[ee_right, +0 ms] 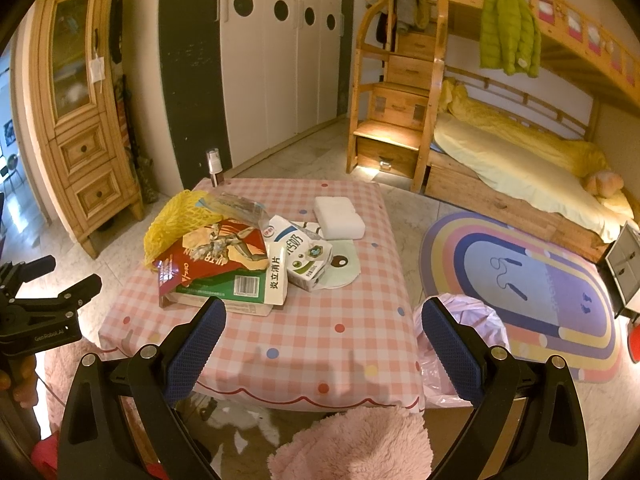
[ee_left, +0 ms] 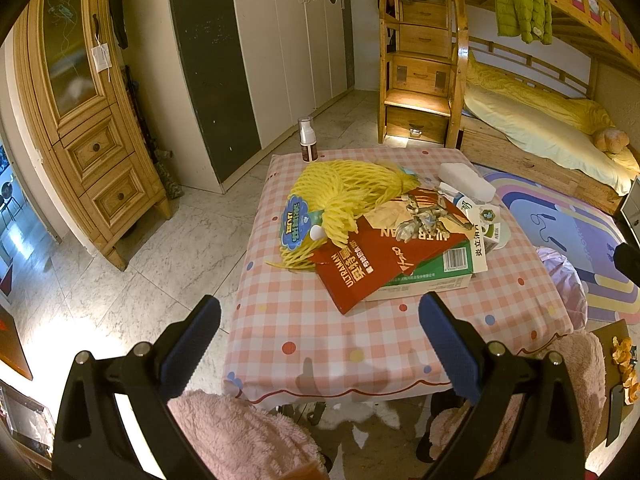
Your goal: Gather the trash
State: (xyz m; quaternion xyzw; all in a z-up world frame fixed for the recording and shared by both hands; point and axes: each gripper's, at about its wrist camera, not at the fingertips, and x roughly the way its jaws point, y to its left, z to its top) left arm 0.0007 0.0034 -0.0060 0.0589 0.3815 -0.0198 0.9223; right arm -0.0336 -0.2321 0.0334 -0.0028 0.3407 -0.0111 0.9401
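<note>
Low table (ee_left: 400,332) under a pink checked cloth with coloured dots, standing on a pale marble floor (ee_left: 160,264). Behind it a white wardrobe (ee_left: 288,40) with round holes in its doors, a pine cabinet (ee_left: 84,92) to the left, a wooden bunk bed (ee_right: 520,152) with yellow bedding to the right and a green jacket (ee_right: 506,40) hanging from its upper rail. Rainbow rug (ee_right: 532,292) on the floor between table and bed. Trash heaped at the table's middle: yellow net (ee_left: 340,192) at the left of the heap, red card (ee_left: 384,252) lying over a green-and-white box (ee_left: 436,272), milk carton (ee_right: 306,256) just beside the box on a round pale-green paper, white block (ee_right: 339,217) behind the carton. Brown spray bottle (ee_left: 308,140) upright at the far left corner, apart from the heap. Pink bag (ee_right: 464,320) on the floor by the table's right side, mouth open, contents not visible. Pink fleece in the foreground of both views. Left tongs (ee_left: 320,344) spread wide, empty, above the table's near edge. Right tongs (ee_right: 322,344) likewise spread wide, empty, near the front of the box.
</note>
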